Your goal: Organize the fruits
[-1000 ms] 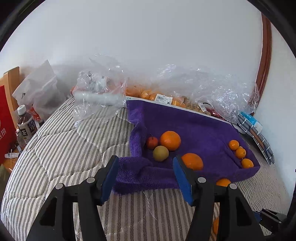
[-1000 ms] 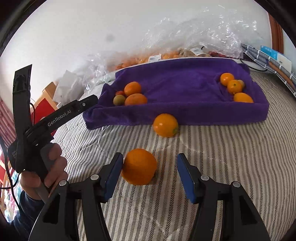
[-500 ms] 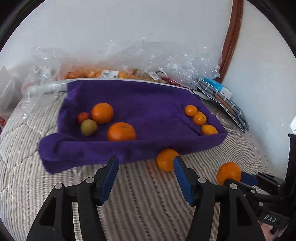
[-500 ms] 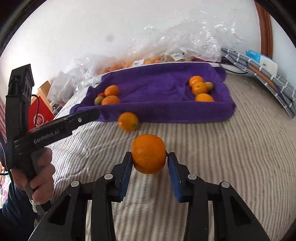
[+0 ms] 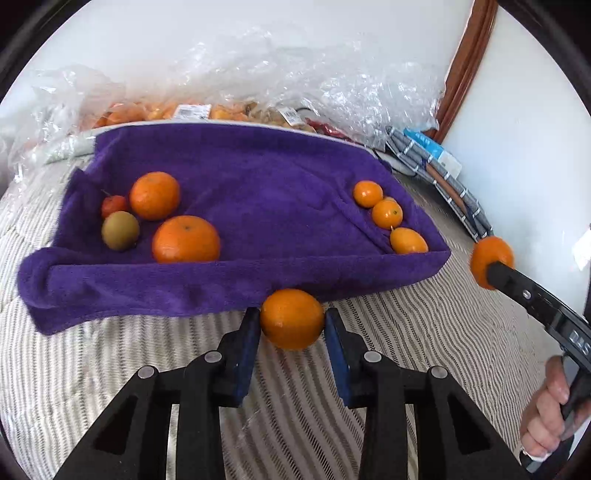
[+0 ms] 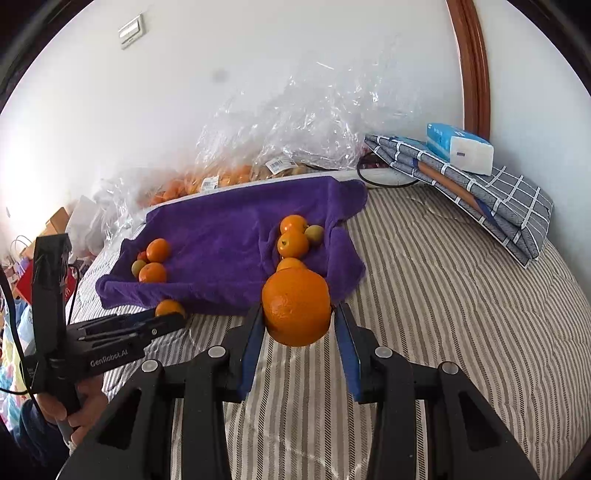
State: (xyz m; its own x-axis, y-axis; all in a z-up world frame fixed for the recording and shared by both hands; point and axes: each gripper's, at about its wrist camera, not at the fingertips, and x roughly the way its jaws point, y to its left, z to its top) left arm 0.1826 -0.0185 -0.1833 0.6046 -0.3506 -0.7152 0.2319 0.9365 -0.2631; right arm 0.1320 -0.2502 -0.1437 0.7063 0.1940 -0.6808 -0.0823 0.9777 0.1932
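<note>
The left tongs (image 5: 292,325) have just closed on a small orange (image 5: 291,318) at the purple towel's (image 5: 258,192) six o'clock edge, over the bed. The right tongs (image 6: 297,320) grip a larger orange (image 6: 295,304), towel at twelve o'clock; both fruits are roundish, with no clear long axis

A bedroom in a home is showing here: a bed (image 6: 461,295) covered by a striped quilted spread is filling the foreground of both views and is running up against a plain white wall (image 6: 258,74) carrying a switch plate (image 6: 130,30). A curved brown wooden frame (image 6: 471,66) is standing against the wall beside the bed, while folded checked bedding (image 6: 491,195) with a pack of tissues (image 6: 460,147) on top is lying at the far edge. Crumpled clear plastic bags (image 5: 295,74) of groceries and a purple towel (image 5: 251,192) are lying on the spread, and shopping bags (image 6: 62,221) are crowding the floor side.
</note>
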